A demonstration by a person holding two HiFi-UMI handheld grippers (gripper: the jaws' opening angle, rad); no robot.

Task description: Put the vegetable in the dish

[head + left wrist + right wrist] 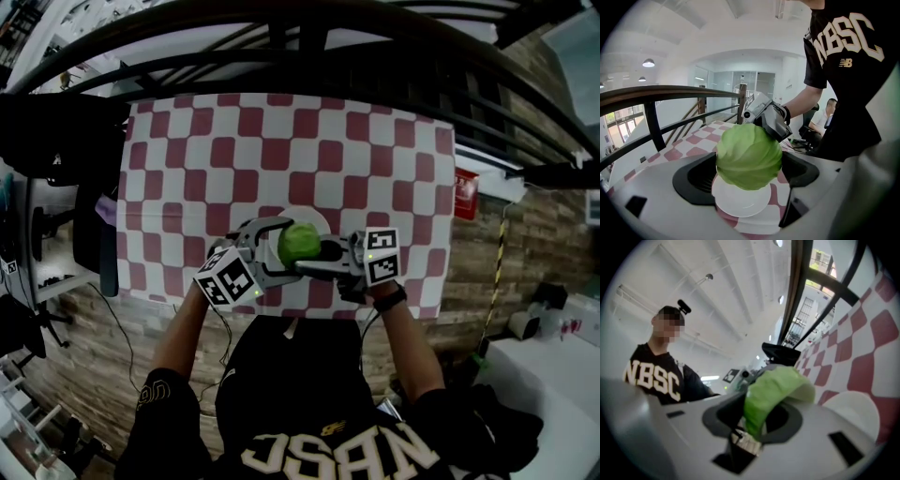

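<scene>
A round green cabbage (300, 242) hangs just above a white dish (312, 217) near the front edge of the red-and-white checked table (281, 141). My right gripper (324, 251) comes in from the right and is shut on an outer leaf of the cabbage (771, 394); the dish (853, 411) lies below and beyond it. My left gripper (289, 246) stands open on both sides of the cabbage (749, 157), its jaws well clear of it. In the left gripper view the dish (740, 204) shows under the cabbage and the right gripper (771, 121) behind it.
A black curved railing (309, 37) runs along the table's far side. An office chair (94, 234) stands at the table's left edge, and a red sign (466, 192) hangs off its right edge. Brick-patterned floor surrounds the table.
</scene>
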